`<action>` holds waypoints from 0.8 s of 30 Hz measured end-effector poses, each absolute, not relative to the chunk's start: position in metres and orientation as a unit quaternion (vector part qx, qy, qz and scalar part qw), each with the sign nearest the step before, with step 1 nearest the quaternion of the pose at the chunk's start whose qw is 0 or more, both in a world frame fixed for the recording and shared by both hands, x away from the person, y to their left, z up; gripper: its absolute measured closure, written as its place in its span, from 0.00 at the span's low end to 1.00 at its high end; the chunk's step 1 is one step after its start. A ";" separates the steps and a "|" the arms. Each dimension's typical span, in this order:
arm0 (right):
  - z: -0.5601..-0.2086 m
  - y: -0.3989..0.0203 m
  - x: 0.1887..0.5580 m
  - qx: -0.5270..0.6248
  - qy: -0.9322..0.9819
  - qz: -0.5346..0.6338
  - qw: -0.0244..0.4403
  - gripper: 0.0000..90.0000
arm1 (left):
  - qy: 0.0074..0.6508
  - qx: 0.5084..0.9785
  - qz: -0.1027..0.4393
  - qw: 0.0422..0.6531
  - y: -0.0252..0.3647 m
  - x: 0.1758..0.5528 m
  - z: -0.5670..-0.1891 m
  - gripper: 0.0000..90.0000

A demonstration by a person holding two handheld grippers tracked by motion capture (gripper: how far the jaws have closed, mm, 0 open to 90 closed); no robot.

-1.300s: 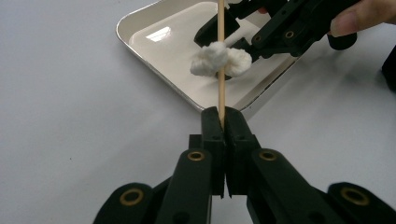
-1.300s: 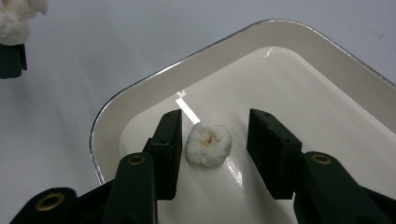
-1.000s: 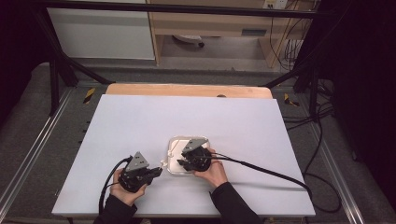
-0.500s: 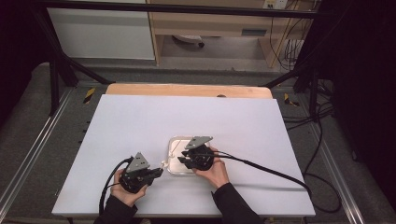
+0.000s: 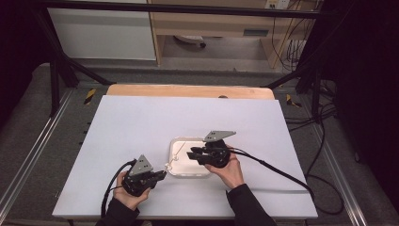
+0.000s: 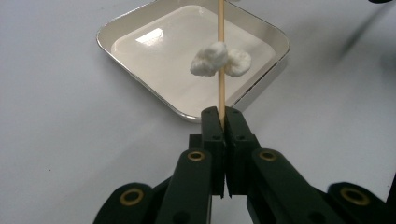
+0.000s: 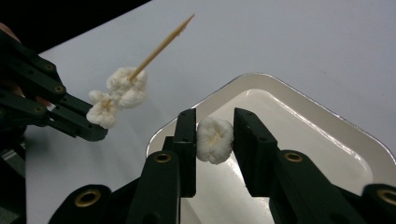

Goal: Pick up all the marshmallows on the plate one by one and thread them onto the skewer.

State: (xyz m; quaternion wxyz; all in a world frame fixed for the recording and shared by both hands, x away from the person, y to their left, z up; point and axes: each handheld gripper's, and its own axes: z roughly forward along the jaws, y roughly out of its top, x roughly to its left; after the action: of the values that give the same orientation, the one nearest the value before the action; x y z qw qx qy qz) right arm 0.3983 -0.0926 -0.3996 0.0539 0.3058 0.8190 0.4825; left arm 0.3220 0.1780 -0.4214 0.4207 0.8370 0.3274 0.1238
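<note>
My left gripper (image 6: 222,114) is shut on the lower end of a thin wooden skewer (image 6: 221,93). Two white puffy pieces (image 6: 210,58) are threaded on the skewer, which slants up over the near corner of a white square dish (image 6: 100,37). My right gripper (image 7: 214,121) is shut on a third white puffy piece (image 7: 215,139) and holds it above the dish (image 7: 327,112). From there the skewer's pointed tip (image 7: 163,42) rises at the upper left, with the left gripper (image 7: 88,133) below it. In the high view the left gripper (image 5: 162,175) and right gripper (image 5: 190,154) flank the dish (image 5: 188,175).
The dish sits near the front of a white table (image 5: 141,122), whose wooden far edge (image 5: 188,90) shows at the back. Black cables (image 5: 273,167) trail from both grippers across the table's front. Dark frame rails run along both sides.
My right gripper has risen from the dish with the white piece between its jaws and drawn slightly back to the right. The left gripper and skewer have stayed still.
</note>
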 end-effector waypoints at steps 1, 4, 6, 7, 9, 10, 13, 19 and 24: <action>-0.398 -0.095 0.398 0.308 0.815 0.488 0.050 0.79 | 0.327 0.837 0.124 0.421 0.177 0.322 -0.421 0.98; -0.393 -0.103 0.396 0.313 0.804 0.504 0.038 0.80 | 0.323 0.838 0.123 0.422 0.176 0.321 -0.421 0.98; -0.390 -0.108 0.396 0.316 0.798 0.512 0.037 0.80 | 0.322 0.838 0.123 0.423 0.175 0.320 -0.422 0.98; -0.388 -0.111 0.396 0.318 0.796 0.514 0.037 0.80 | 0.321 0.839 0.122 0.423 0.174 0.320 -0.422 0.98; -0.386 -0.116 0.396 0.320 0.789 0.523 0.032 0.80 | 0.319 0.839 0.122 0.424 0.173 0.320 -0.422 0.98; -0.384 -0.118 0.395 0.322 0.786 0.528 0.030 0.80 | 0.319 0.839 0.122 0.424 0.172 0.319 -0.422 0.98; -0.380 -0.125 0.395 0.326 0.776 0.539 0.026 0.80 | 0.315 0.841 0.120 0.423 0.170 0.319 -0.423 0.98; -0.371 -0.134 0.395 0.330 0.759 0.561 0.015 0.79 | 0.309 0.843 0.118 0.425 0.167 0.317 -0.424 0.98; -0.364 -0.138 0.397 0.328 0.742 0.585 -0.001 0.79 | 0.303 0.844 0.118 0.428 0.164 0.315 -0.424 0.98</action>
State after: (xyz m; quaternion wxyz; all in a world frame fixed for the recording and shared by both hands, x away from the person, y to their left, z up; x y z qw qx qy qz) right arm 0.3968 -0.1378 -0.3637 -0.0009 0.3282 0.7418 0.5849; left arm 0.3152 0.1640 -0.4235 0.4275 0.8436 0.3029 0.1176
